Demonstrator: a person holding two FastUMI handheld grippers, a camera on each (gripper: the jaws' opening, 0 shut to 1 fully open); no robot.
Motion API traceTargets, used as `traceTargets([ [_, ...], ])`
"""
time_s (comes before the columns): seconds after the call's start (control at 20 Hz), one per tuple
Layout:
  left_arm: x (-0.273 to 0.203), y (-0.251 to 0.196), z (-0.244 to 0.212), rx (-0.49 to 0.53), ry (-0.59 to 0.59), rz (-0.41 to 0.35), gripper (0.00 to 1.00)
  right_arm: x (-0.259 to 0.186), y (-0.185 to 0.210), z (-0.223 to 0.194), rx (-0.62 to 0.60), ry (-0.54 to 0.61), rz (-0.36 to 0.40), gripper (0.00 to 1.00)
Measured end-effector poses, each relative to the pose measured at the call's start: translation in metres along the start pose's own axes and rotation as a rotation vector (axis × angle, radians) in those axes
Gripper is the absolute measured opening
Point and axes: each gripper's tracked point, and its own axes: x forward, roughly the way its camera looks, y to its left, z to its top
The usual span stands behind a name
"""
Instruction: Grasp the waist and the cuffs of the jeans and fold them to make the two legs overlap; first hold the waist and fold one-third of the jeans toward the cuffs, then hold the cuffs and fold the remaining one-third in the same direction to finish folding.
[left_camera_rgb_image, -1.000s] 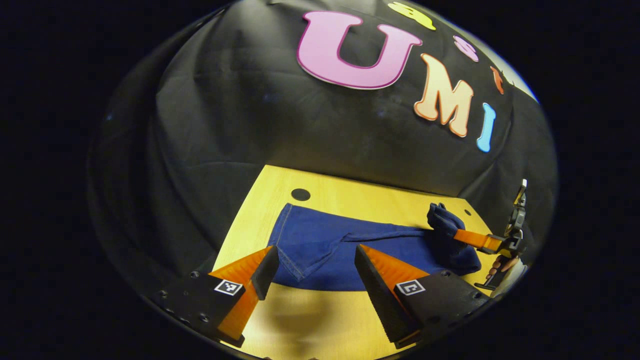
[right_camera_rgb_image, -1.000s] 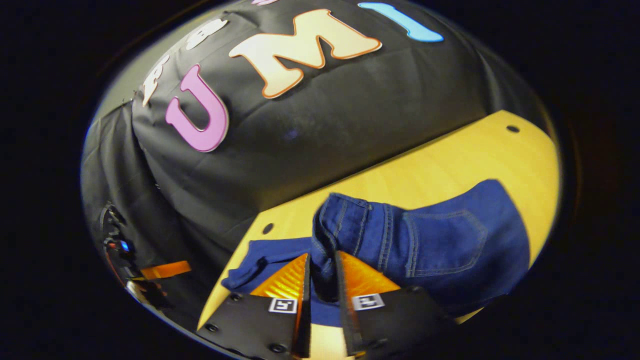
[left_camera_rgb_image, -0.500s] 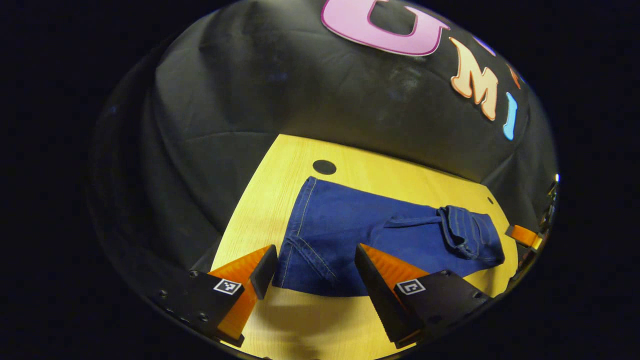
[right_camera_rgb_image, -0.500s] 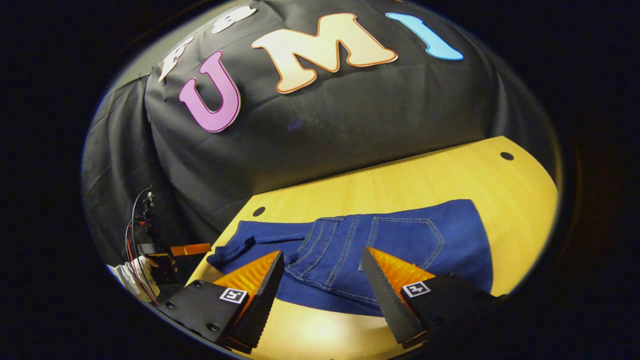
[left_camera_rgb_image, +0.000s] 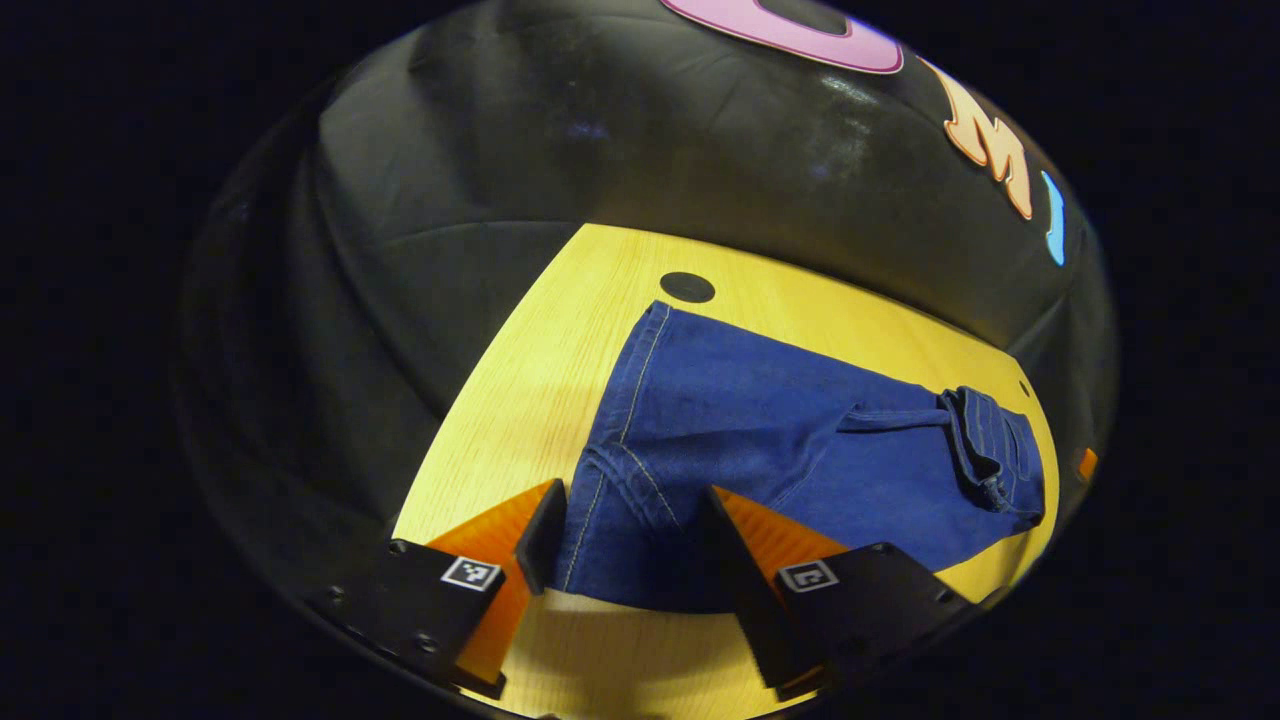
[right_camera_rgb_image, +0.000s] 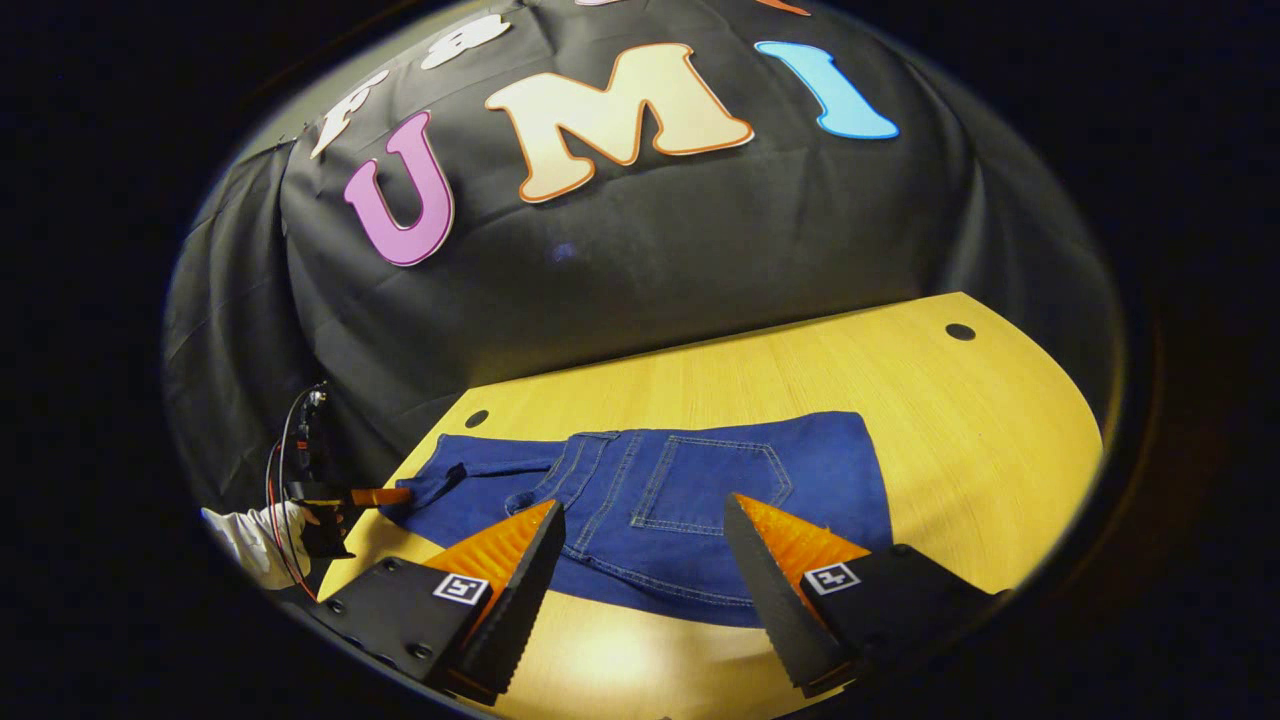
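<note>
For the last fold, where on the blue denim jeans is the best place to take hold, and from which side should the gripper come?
Grip the blue denim jeans at the cuff end, probably at its near corner. It lies flat on the yellow wooden table, with the stitched hem toward the open left gripper. Come in low from the table's near edge, one finger sliding under the hem, so both layers are pinched.

A pale wooden table (right_camera_rgb_image: 900, 400) carries the load here, with small dark round holes (right_camera_rgb_image: 960, 331) near its far edge by the black cloth. Flat across it lie the blue jeans (right_camera_rgb_image: 700, 490), waist end folded over, bare wood showing all around the denim (left_camera_rgb_image: 760, 430).
</note>
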Motion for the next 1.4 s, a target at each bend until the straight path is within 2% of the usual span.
traceTargets([
  [0.05,0.002,-0.001,0.0,-0.006,-0.012,0.012,0.69,-0.003,-0.005,-0.002,0.011,-0.001,-0.006,0.94],
  [0.1,0.003,-0.002,0.001,0.0,-0.008,0.022,0.66,-0.005,-0.009,-0.003,0.022,-0.002,-0.009,0.98],
  [0.2,0.0,-0.01,0.001,0.021,0.004,-0.025,0.6,-0.013,-0.015,-0.003,0.032,-0.002,-0.01,0.98],
  [0.3,0.001,-0.016,0.001,0.047,0.019,-0.006,0.19,-0.02,-0.02,0.001,0.026,-0.012,-0.011,0.98],
  [0.35,0.003,-0.017,0.001,0.062,0.03,0.005,0.16,-0.024,-0.022,0.007,0.025,-0.023,-0.01,0.94],
  [0.4,0.002,-0.018,0.001,0.064,0.042,0.011,0.11,-0.028,-0.025,0.011,0.024,-0.031,-0.009,0.99],
  [0.45,-0.002,-0.022,0.003,0.045,0.056,0.011,0.01,-0.033,-0.027,0.018,0.025,-0.041,-0.007,0.99],
  [0.65,-0.042,-0.063,0.041,-0.052,-0.03,-0.077,0.0,-0.054,-0.042,0.047,0.037,-0.1,-0.002,0.98],
  [0.9,-0.09,-0.134,0.091,-0.083,-0.149,-0.168,0.0,-0.074,-0.064,0.063,0.038,-0.124,0.021,0.98],
  [1.1,-0.124,-0.213,0.112,-0.044,-0.216,-0.259,0.0,-0.085,-0.085,0.061,0.04,-0.099,0.048,0.98],
  [1.25,-0.134,-0.256,0.113,0.03,-0.23,-0.283,0.0,-0.092,-0.097,0.067,0.054,-0.105,0.072,0.98],
  [1.4,-0.139,-0.3,0.112,0.054,-0.23,-0.315,0.0,-0.099,-0.113,0.073,0.048,-0.109,0.085,0.98],
])
